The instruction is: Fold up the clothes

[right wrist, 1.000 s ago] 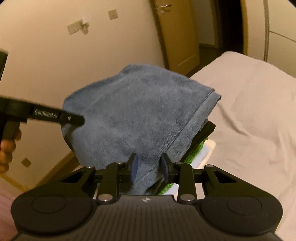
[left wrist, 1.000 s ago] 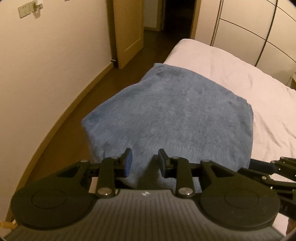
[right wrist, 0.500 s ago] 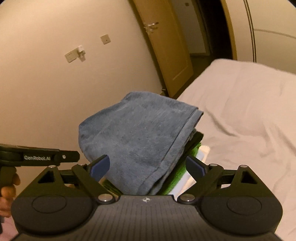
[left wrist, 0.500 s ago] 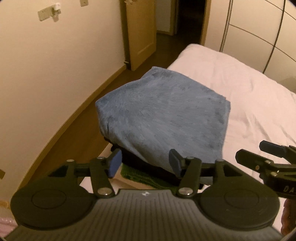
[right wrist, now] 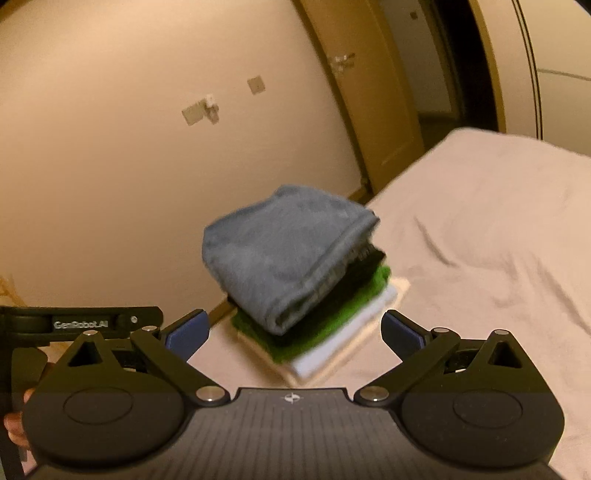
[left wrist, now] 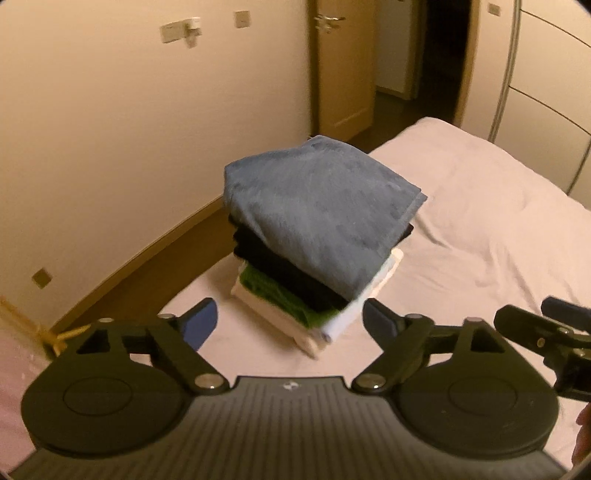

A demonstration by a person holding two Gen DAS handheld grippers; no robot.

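Wrinkled bed [left wrist: 480, 221] bears a plush blue towel [left wrist: 317, 206] atop a folded stack [left wrist: 295, 295], beyond both wide, empty grippers: left gripper [left wrist: 290, 319], right gripper [right wrist: 293, 332].

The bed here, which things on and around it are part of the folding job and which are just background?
Part of the job:
- folded blue towel, top of the stack
- black, green and white folded items beneath it
- left gripper and right gripper, both jaws open, holding nothing

Just background:
- bed sheet
- door
- wall sockets
- wardrobe
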